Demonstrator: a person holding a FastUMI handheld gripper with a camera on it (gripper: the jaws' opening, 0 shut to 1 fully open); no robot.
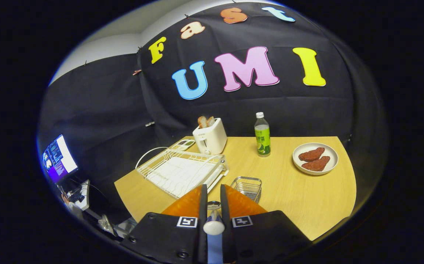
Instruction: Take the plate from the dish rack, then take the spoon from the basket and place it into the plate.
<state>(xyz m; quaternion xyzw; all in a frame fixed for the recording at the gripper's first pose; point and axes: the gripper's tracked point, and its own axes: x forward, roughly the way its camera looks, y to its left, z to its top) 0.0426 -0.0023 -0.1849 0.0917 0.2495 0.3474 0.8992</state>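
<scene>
Fisheye gripper view over a light wooden table point(300, 198). The gripper point(212, 200) has its two orange fingers point(188, 203) drawn narrow, both pressing on a spoon point(214, 222) with a pale, rounded handle end and a blue shaft, held lengthwise between them; each finger base carries a square black-and-white marker tag. Just ahead of the fingertips, slightly to the right, stands a small wire basket point(248, 187). To its left lies the white wire dish rack point(181, 170), tilted in this view, with a white panel inside it. Beyond the rack sits a white toaster point(211, 139) with toast point(205, 121) in its slots, and a flat device with coloured buttons point(183, 144) beside it. A bottle point(262, 135) with a green label stands near the table's middle; its print is too small to read. Well to the right, a white plate point(315, 158) holds two reddish-brown food pieces point(314, 159). A lit screen point(58, 158) sits off the table at left.
</scene>
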